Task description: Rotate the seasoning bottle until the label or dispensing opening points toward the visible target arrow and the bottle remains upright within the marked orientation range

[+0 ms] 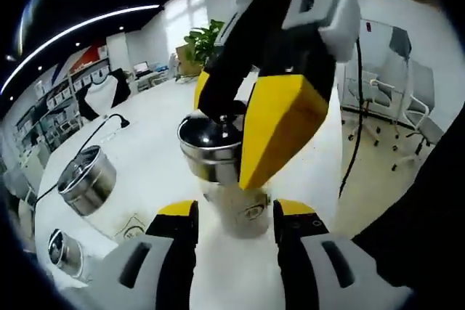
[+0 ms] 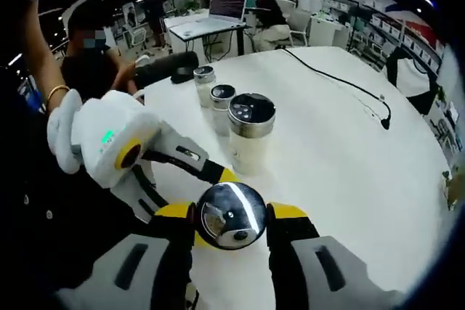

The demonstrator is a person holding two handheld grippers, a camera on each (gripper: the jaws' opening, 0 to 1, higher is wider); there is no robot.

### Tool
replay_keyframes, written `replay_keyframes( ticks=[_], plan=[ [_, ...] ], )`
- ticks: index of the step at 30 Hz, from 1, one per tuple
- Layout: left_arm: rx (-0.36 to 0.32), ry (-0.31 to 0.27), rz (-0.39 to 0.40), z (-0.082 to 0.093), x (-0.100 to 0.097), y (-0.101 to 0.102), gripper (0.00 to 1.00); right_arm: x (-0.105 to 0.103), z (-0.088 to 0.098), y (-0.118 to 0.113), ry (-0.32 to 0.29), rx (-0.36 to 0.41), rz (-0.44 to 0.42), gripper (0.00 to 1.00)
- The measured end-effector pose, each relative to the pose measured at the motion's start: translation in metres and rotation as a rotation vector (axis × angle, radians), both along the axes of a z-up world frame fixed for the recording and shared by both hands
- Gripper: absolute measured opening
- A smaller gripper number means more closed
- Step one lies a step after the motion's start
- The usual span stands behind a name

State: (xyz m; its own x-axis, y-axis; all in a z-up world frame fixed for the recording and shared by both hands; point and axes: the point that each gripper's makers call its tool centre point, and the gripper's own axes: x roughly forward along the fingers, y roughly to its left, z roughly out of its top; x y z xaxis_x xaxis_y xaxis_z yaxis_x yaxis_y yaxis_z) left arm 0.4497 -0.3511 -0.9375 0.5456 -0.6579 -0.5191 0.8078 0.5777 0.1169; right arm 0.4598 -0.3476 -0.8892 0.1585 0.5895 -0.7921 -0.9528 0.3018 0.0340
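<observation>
With two grippers, four seasoning bottles (image 2: 233,217)

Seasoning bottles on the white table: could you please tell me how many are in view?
4: one seasoning bottle between both grippers' jaws, and three standing in a row beyond it, nearest, middle, farthest. Others may be hidden.

The left gripper (image 1: 234,215), black with yellow fingertip pads (image 1: 176,210) and white housing, reaches forward level with the desk, its two jaws closed against the lower clear body of the steel-capped seasoning bottle (image 1: 240,205) standing between them. The right gripper (image 2: 231,215), of the same black, yellow and white build, comes down from above, its jaws pressed on either side of the bottle's shiny metal cap. In the left gripper view it descends from the top edge, tilted.
</observation>
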Motion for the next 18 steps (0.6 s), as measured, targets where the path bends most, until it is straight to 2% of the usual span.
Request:
replay_keyframes(
  ticks=[1,2,4,7,9,12,14,17,18],
  plan=[
    [-0.008,0.013,0.004,0.000,-0.002,0.004,0.44,0.001,0.000,0.000,-0.012,-0.005,0.033,0.37],
    [-0.034,0.049,0.034,0.001,-0.007,0.011,0.44,0.000,0.001,0.001,-0.023,-0.009,0.088,0.37],
    [-0.057,0.069,0.084,0.001,-0.008,0.025,0.44,0.001,0.000,0.001,-0.013,-0.012,0.114,0.37],
    [-0.111,0.150,0.203,-0.004,-0.012,0.050,0.44,0.003,0.000,0.001,-0.017,-0.027,0.196,0.37],
    [-0.089,0.139,0.248,-0.005,-0.011,0.071,0.44,0.004,0.000,0.001,-0.015,-0.046,0.262,0.37],
    [-0.104,0.152,0.331,-0.004,-0.012,0.098,0.44,0.009,0.000,0.000,-0.018,-0.078,0.341,0.37],
    [-0.102,0.141,0.393,-0.001,-0.011,0.118,0.44,0.012,0.001,0.000,-0.012,-0.082,0.368,0.37],
    [-0.081,0.178,0.493,-0.002,-0.016,0.146,0.45,0.020,0.002,0.000,-0.021,-0.099,0.393,0.37],
    [-0.077,0.169,0.525,0.000,-0.017,0.155,0.45,0.021,0.003,0.000,-0.016,-0.105,0.405,0.37]
  ],
)
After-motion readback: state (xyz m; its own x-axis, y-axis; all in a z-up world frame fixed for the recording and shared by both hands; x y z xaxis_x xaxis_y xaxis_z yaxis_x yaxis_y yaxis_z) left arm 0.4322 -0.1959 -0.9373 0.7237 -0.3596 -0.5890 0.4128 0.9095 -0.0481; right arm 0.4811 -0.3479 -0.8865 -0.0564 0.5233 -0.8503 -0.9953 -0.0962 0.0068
